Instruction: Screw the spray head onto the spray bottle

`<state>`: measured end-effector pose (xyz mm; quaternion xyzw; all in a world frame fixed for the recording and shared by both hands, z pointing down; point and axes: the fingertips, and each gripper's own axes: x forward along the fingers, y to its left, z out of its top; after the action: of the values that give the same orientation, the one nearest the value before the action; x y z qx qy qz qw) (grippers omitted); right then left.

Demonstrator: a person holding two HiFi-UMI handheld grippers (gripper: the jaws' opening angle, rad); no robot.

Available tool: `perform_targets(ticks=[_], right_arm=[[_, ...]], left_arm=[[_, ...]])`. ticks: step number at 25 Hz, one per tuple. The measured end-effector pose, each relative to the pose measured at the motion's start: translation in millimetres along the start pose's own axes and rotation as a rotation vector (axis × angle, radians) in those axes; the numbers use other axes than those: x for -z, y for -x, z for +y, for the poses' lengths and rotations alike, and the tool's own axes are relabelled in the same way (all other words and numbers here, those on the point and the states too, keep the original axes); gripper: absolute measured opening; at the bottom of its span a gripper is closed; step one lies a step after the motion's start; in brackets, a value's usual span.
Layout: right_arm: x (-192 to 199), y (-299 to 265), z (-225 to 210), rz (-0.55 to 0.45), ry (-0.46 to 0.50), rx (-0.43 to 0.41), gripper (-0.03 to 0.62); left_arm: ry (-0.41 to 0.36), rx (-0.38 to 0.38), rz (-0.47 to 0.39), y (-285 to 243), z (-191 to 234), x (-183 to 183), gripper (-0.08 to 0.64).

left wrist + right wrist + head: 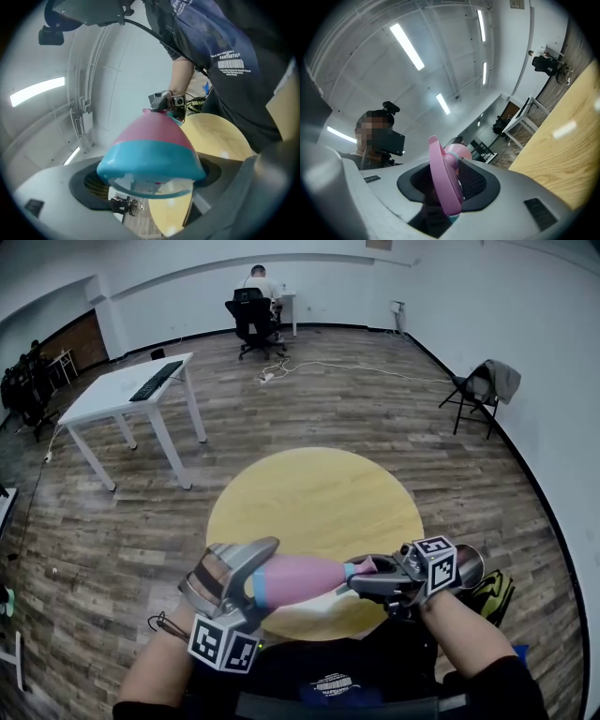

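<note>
Head view: left gripper point(251, 576) clamped on the blue base of the pink-and-blue spray bottle point(302, 579), which lies level in the air over the near edge of the round yellow table point(319, 486); right gripper point(373, 579) at the neck end, on the pink spray head point(362, 567). Left gripper view: jaws pressed on the bottle's blue bottom, neck pointing away toward the right gripper. Right gripper view: jaws closed on the spray head's pink trigger, bottle shoulder just behind it

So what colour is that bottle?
The bottle is pink with a teal band near its base; clearest in the left gripper view.
</note>
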<state>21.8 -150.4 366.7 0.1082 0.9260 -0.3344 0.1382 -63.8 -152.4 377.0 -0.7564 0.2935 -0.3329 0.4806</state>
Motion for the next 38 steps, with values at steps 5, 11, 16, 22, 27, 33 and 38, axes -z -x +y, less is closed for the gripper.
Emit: perform_targets(ticks=[5,11,16,22,27,33,38], right_arm=[[-12.0,2.3,2.7,-0.064,0.047,-0.019,0.147],[-30.1,10.2,10.9,-0.109,0.103,-0.044,0.147],[-19.5,-5.1,12.7,-0.007,0.178,-0.013,0.147],[-4.0,-13.8,21.4,0.070,0.205,-0.014,0.147],[-4.9,-13.5,26.7,0.083,0.196,-0.035,0.149],[-6.9,-4.6,23.6,0.035,0.124,-0.045,0.148],[-7.5,2.0,20.5,0.028,0.091,-0.031,0.147]], left_arm=[[0.394,0.092,-0.118,1.5,11.9,-4.9,0.514],[1.439,0.380,-0.548,26.7,52.5,-1.4,0.517],[1.724,0.589,-0.660,24.8,51.1,-18.3,0.522],[1.684,0.643,-0.731,24.5,49.8,-43.0,0.528],[1.410,0.660,-0.643,31.2,36.2,-58.1,0.531],[0.907,0.547,-0.472,28.1,8.6,-69.6,0.531],[0.468,0.406,-0.203,13.7,-14.8,-49.3,0.531]])
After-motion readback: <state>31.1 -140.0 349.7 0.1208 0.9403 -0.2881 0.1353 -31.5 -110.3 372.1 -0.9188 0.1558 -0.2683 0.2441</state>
